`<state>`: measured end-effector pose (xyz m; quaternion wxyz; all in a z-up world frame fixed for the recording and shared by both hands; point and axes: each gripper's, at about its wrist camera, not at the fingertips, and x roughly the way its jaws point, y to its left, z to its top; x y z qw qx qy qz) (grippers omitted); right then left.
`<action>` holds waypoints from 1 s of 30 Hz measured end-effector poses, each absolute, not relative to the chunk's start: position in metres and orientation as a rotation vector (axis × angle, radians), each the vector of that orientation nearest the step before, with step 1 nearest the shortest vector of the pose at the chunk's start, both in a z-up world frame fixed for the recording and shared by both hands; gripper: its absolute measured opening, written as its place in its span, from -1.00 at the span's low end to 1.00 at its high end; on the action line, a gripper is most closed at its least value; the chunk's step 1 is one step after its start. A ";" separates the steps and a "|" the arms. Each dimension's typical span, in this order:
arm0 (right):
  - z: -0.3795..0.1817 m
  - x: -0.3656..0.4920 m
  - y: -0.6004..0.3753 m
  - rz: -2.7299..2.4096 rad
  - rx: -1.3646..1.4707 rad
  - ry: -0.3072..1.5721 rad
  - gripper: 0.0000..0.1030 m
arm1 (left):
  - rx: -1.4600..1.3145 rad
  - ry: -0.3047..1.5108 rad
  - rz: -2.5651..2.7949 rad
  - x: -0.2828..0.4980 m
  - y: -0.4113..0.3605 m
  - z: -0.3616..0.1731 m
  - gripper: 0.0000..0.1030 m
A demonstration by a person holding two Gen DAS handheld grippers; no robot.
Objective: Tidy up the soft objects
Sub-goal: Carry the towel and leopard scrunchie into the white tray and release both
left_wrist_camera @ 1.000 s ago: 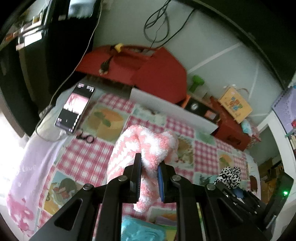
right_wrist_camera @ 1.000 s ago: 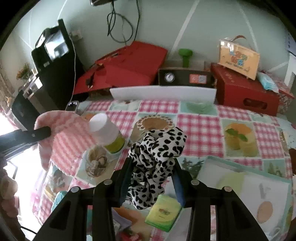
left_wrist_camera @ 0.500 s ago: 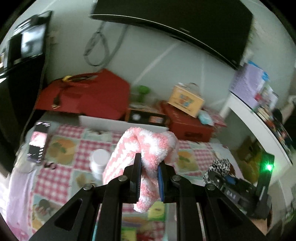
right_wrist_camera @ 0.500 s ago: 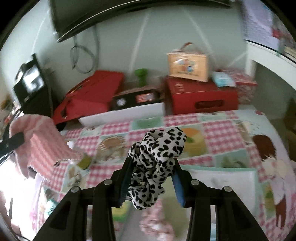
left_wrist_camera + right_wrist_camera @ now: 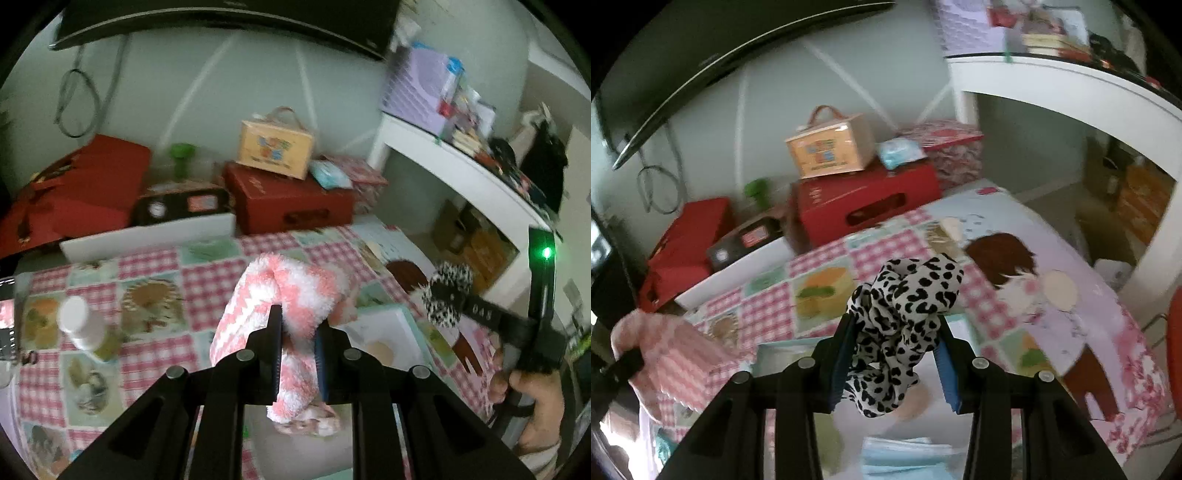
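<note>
Over checked pink tablecloth [image 5: 207, 280], left gripper [image 5: 298, 334] pinches fluffy pink-white sock [image 5: 291, 291]; right gripper [image 5: 895, 345] at three o'clock pinches leopard-print scrunchie [image 5: 905, 295] — loosely, so it may slip.

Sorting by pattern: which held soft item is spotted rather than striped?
The black-and-white scrunchie in the right gripper is spotted; the left gripper holds a fluffy sock with pink-and-white zigzag stripes.

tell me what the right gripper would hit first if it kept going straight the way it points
Probably the patchwork tablecloth beyond the leopard scrunchie that the right gripper holds, then the red box; depth is unclear.
</note>
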<state>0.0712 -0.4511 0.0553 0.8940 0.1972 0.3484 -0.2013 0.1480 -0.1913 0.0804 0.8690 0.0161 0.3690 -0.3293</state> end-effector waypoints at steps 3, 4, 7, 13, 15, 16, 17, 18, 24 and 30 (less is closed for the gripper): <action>0.052 0.064 -0.463 -0.447 0.427 0.725 -0.14 | 0.068 0.792 -0.727 0.142 -0.213 0.069 -0.70; 0.051 0.063 -0.466 -0.457 0.430 0.728 -0.15 | 0.080 0.797 -0.738 0.141 -0.219 0.066 -0.70; 0.046 0.062 -0.471 -0.469 0.434 0.744 -0.14 | 0.109 0.817 -0.761 0.138 -0.235 0.052 -0.70; 0.019 0.076 -0.476 -0.454 0.460 0.813 -0.12 | 0.161 0.875 -0.745 0.142 -0.255 0.014 -0.69; 0.003 0.083 -0.479 -0.449 0.475 0.855 -0.12 | 0.168 0.929 -0.732 0.147 -0.260 -0.004 -0.69; -0.007 0.087 -0.480 -0.444 0.488 0.881 -0.12 | 0.170 0.950 -0.729 0.149 -0.262 -0.011 -0.70; -0.012 0.089 -0.481 -0.440 0.494 0.896 -0.12 | 0.173 0.975 -0.722 0.151 -0.264 -0.018 -0.69; -0.020 0.092 -0.482 -0.436 0.499 0.918 -0.12 | 0.176 0.995 -0.715 0.153 -0.265 -0.025 -0.69; -0.049 0.105 -0.485 -0.434 0.498 0.994 -0.12 | 0.173 1.100 -0.674 0.161 -0.265 -0.053 -0.69; -0.066 0.114 -0.487 -0.423 0.517 1.041 -0.12 | 0.164 1.152 -0.657 0.166 -0.265 -0.069 -0.68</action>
